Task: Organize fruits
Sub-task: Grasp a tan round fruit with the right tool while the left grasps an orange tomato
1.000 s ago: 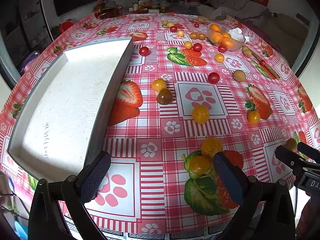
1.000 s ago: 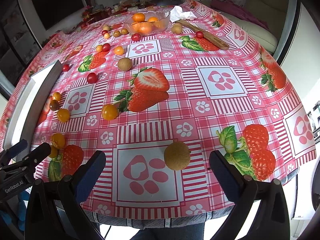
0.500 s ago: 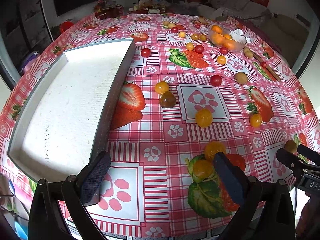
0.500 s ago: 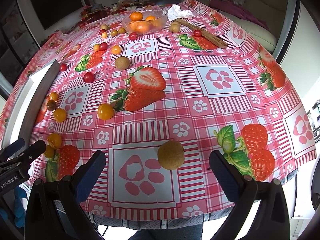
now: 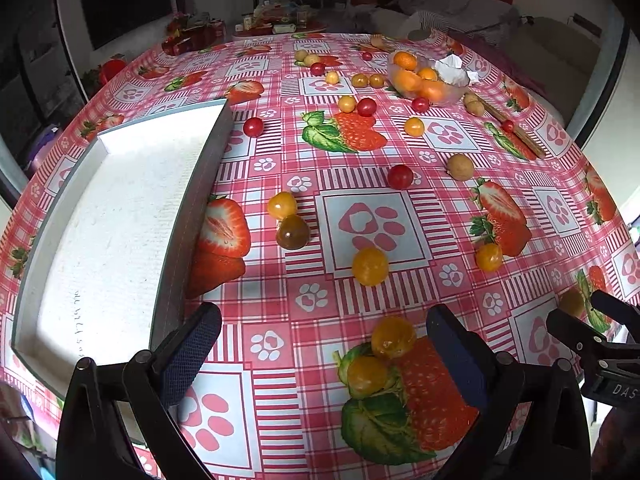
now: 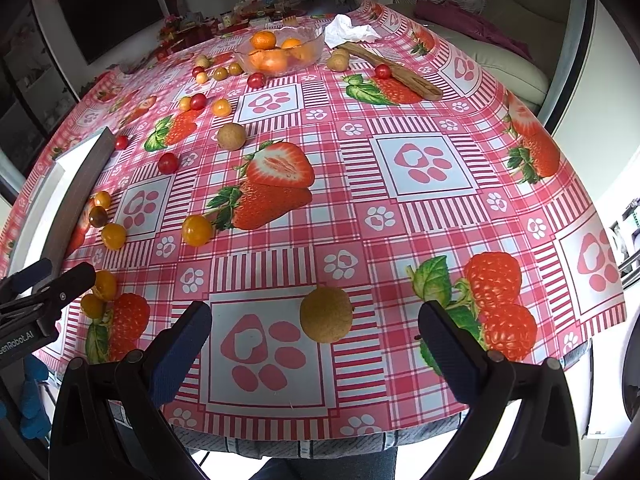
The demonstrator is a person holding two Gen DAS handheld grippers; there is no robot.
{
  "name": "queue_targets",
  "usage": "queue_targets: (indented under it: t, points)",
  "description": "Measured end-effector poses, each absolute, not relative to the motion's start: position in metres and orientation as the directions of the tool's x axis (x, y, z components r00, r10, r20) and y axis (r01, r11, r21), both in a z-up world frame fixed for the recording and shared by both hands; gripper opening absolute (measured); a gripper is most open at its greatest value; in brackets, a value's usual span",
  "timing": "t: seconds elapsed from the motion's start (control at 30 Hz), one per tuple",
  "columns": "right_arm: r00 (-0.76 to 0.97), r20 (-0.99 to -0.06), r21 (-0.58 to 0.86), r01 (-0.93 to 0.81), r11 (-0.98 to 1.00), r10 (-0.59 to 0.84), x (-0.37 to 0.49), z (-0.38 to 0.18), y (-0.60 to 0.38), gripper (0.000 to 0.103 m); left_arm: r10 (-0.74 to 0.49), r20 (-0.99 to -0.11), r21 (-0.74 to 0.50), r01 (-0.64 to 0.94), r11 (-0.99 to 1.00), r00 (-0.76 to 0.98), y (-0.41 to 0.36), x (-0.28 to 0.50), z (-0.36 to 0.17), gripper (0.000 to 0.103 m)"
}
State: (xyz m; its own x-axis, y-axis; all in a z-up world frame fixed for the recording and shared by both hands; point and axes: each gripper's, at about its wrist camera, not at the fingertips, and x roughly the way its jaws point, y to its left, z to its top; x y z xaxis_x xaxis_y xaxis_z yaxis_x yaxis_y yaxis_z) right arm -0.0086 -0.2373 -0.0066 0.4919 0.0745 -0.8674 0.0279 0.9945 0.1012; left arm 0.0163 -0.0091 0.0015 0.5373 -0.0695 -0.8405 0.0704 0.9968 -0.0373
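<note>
Two wide-open grippers: our right gripper (image 6: 316, 354) has the round tan longan-like fruit (image 6: 326, 314) at twelve o'clock, nearest; our left gripper (image 5: 320, 354) faces yellow tomatoes (image 5: 393, 337) at one o'clock.

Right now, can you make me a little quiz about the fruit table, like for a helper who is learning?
1. True or false: the white tray already has fruit in it.
2. What lies in front of the right gripper: A) a red tomato, B) a round tan fruit, C) an orange?
3. What holds the oranges at the far end of the table?

Key: 1 false, it is empty. 2 B. 3 a glass bowl.
</note>
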Motion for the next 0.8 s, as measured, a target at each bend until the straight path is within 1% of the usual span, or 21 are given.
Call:
queue_targets:
  t: [0.13,0.37,0.43,0.5,0.57,0.6,0.67,0.7,0.73,0.77,0.8]
  points:
    - [0.496,-0.865,0.095,0.021,0.995,0.072,-0.01,-0.007,-0.238,0.103,-0.089,-0.854,-0.037,0.111,0.993,0.513,-0.021,0.024,-0.001,0.103]
    - [0.496,-0.866,0.089,0.02,0.996,0.068,-0.007,-0.012,-0.24,0.102,-0.086,-0.851,-0.015,0.14,0.99,0.517,-0.033,0.037,-0.005,0.103]
    - [0.495,-0.866,0.088,0.017,0.996,0.068,-0.006,-0.014,-0.24,0.102,-0.081,-0.856,-0.009,0.142,0.99,0.511,-0.036,0.041,-0.007,0.089]
    - [0.496,-0.866,0.084,0.012,0.996,0.067,-0.005,-0.015,-0.239,0.101,-0.081,-0.869,-0.012,0.143,0.99,0.488,-0.038,0.045,-0.012,0.087]
    - [0.496,-0.866,0.077,0.009,0.997,0.063,-0.004,-0.016,-0.237,0.098,-0.082,-0.874,-0.018,0.136,0.991,0.479,-0.038,0.048,-0.016,0.086]
    - [0.499,-0.865,0.068,0.006,0.998,0.056,-0.003,-0.016,-0.236,0.095,-0.083,-0.878,-0.022,0.134,0.991,0.472,-0.039,0.048,-0.018,0.079]
    - [0.501,-0.864,0.054,0.001,0.999,0.046,-0.002,-0.016,-0.235,0.092,-0.086,-0.876,-0.026,0.132,0.991,0.474,-0.039,0.049,-0.016,0.077]
    - [0.502,-0.864,0.049,-0.001,0.999,0.043,-0.002,-0.016,-0.234,0.089,-0.086,-0.877,-0.026,0.132,0.991,0.473,-0.039,0.049,-0.014,0.074]
    - [0.503,-0.863,0.04,-0.004,0.999,0.037,-0.002,-0.016,-0.233,0.085,-0.084,-0.873,-0.023,0.131,0.991,0.48,-0.04,0.049,-0.013,0.067]
    - [0.505,-0.863,0.023,-0.005,1.0,0.023,-0.002,-0.016,-0.232,0.082,-0.084,-0.872,-0.022,0.132,0.991,0.483,-0.04,0.05,-0.012,0.063]
    - [0.509,-0.861,0.007,-0.009,1.0,0.011,-0.002,-0.016,-0.231,0.078,-0.087,-0.871,-0.023,0.135,0.991,0.484,-0.04,0.05,-0.01,0.054]
